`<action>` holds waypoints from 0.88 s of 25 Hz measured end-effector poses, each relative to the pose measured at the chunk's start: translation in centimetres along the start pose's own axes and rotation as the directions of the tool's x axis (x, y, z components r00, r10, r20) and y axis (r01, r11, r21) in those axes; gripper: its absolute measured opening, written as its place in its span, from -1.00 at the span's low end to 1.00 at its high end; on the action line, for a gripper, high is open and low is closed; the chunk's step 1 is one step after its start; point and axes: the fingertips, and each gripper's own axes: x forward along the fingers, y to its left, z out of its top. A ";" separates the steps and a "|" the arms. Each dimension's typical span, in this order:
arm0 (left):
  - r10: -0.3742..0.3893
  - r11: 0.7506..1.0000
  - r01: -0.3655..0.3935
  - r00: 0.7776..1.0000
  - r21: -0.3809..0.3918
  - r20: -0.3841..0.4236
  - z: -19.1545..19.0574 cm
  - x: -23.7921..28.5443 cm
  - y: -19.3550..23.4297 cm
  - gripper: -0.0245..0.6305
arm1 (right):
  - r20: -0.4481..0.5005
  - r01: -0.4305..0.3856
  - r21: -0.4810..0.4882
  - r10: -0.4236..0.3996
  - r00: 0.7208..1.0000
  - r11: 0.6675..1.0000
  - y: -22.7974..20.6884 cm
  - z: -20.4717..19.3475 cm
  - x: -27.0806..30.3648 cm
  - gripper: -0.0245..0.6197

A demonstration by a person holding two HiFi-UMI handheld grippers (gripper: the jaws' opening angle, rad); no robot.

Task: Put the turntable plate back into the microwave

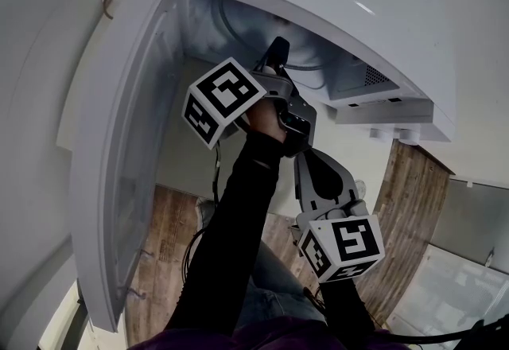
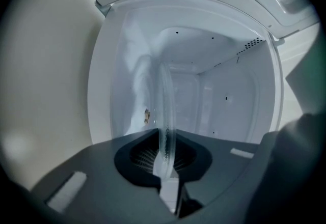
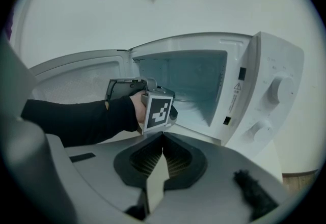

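1. White microwave cavity (image 2: pixel 214 95) stands open ahead of you, its door (image 1: pixel 119 141) swung left.
2. Your left gripper (image 2: pixel 165 164) is clamped on the glass turntable plate (image 2: pixel 165 106), which reaches edge-on into that cavity.
3. Your right gripper (image 3: pixel 162 154), jaws together and empty, sits farther back.

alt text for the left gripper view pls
The left gripper has its jaws shut on the rim of the clear glass turntable plate, which stands on edge and is seen edge-on. Behind it is the white cavity of the open microwave, with small dark holes in its walls.
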 end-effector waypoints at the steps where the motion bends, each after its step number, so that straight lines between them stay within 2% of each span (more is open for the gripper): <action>1: 0.010 1.000 -0.010 1.000 0.005 0.001 0.0 0.0 0.1 -0.82 | 0.000 -0.001 0.000 0.001 1.000 1.000 0.1 0.0 0.0 -0.90; 7: 0.077 0.996 -0.076 0.997 0.045 -0.016 -0.3 0.0 0.4 -0.88 | 0.006 -0.002 -0.004 0.002 1.000 1.000 0.0 0.1 0.0 -0.90; 9: 0.071 0.997 -0.070 0.997 0.039 -0.027 -0.3 0.1 0.0 -0.72 | 0.009 0.001 -0.006 -0.001 1.000 1.000 -0.1 0.3 0.0 -0.89; 11: 0.059 0.998 -0.057 0.997 0.033 -0.044 -0.5 0.3 -0.6 -0.37 | 0.010 0.004 -0.004 -0.004 1.000 1.000 -0.3 0.4 0.0 -0.90; 12: 0.058 0.998 -0.056 0.997 0.031 -0.054 -0.5 0.4 -0.8 -0.29 | 0.011 0.005 -0.004 -0.005 1.000 1.000 -0.3 0.4 0.0 -0.90; 15: 0.061 0.998 -0.058 0.995 0.039 -0.074 -0.7 0.5 -1.0 -0.26 | 0.011 0.004 -0.006 -0.004 1.000 1.000 -0.2 0.4 0.0 -0.90; 19: 0.075 0.995 -0.069 0.993 0.075 -0.087 -0.9 0.6 -1.4 -0.02 | 0.009 -0.001 -0.009 0.001 1.000 1.000 0.0 0.4 0.0 -0.89; 22: 0.076 0.994 -0.068 0.993 0.086 -0.091 -1.0 0.4 -1.5 0.02 | 0.007 -0.001 -0.009 0.001 1.000 1.000 0.1 0.3 0.0 -0.89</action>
